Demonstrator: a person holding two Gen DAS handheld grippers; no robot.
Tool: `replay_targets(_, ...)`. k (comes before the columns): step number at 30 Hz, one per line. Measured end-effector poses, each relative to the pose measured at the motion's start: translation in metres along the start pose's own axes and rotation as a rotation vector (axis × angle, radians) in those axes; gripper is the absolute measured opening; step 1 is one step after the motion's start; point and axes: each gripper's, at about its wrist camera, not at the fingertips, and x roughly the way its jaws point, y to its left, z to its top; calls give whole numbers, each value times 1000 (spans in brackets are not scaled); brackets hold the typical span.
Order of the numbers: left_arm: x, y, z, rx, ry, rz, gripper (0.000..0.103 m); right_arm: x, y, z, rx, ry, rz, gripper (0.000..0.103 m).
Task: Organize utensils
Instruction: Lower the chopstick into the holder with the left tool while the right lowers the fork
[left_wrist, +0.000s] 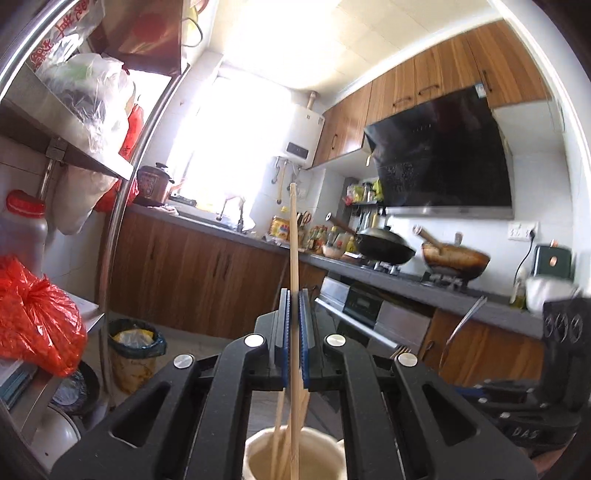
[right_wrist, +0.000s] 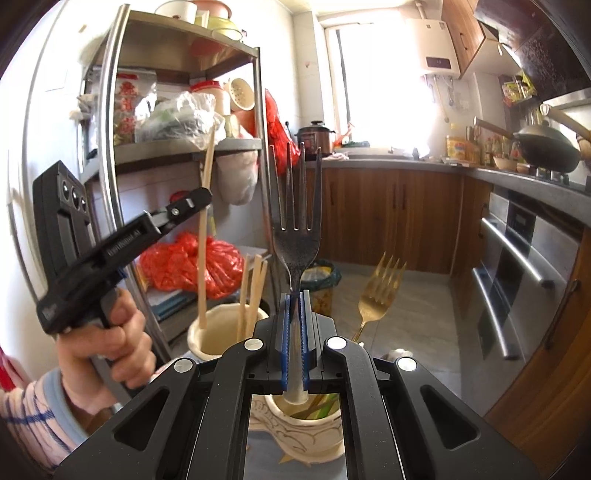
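Note:
My left gripper (left_wrist: 294, 295) is shut on one wooden chopstick (left_wrist: 293, 240), held upright with its lower end inside a plain cream cup (left_wrist: 258, 454). That cup holds other chopsticks (left_wrist: 277, 435). The right wrist view shows the same gripper (right_wrist: 201, 197), chopstick (right_wrist: 203, 236) and cup (right_wrist: 207, 332) at the left, with a hand (right_wrist: 110, 339) on the grip. My right gripper (right_wrist: 294, 295) is shut on the neck of a dark metal fork (right_wrist: 296, 243), tines up, above a patterned cream cup (right_wrist: 306, 435). A gold fork (right_wrist: 380, 288) stands up just right of it.
A steel shelf rack (right_wrist: 258, 110) loaded with bags and tubs stands at the left, a red plastic bag (right_wrist: 188, 266) on its low shelf. A lined bin (left_wrist: 135, 343) sits on the floor. Wooden cabinets, woks (left_wrist: 388, 247) on the hob and an oven (right_wrist: 517, 266) line the right.

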Motion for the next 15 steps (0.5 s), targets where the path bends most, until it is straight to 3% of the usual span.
replay_targets(15,4,-7,-47,107,173,82,4,40,-3,-32,18,136,0,6)
